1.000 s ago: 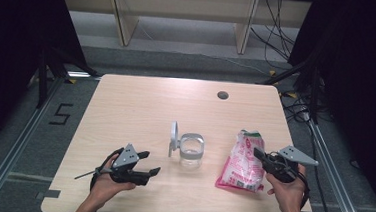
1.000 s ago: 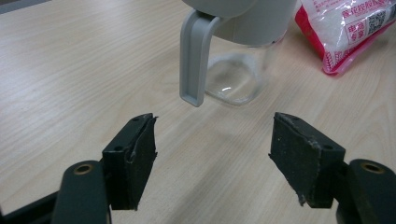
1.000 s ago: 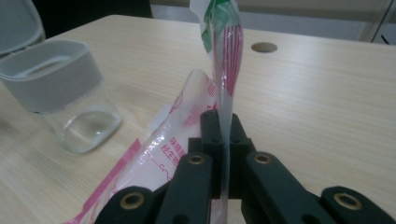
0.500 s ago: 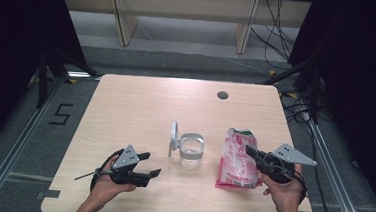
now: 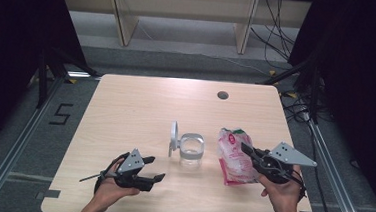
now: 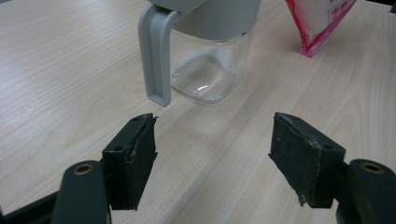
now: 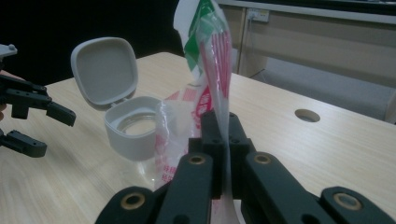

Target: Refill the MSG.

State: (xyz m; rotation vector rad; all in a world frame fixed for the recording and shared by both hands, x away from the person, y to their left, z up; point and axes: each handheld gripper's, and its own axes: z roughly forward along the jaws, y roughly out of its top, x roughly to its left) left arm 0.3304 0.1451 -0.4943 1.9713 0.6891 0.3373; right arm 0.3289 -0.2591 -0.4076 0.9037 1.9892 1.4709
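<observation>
Pink-and-white bag (image 5: 236, 157) pinched in your right gripper (image 5: 249, 154), near table's (image 5: 136, 107) right edge; left gripper (image 5: 157, 176) gapes empty beside glass jar (image 5: 191, 149).

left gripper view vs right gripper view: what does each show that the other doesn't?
Left gripper view: the left gripper with open jaws, and the grey handle on the clear glass jar.

Right gripper view: the right gripper shut on the pink and white plastic pouch, the jar's flipped-up grey lid, and a round hole in the table.

Both: jar, pouch, light wooden table.
</observation>
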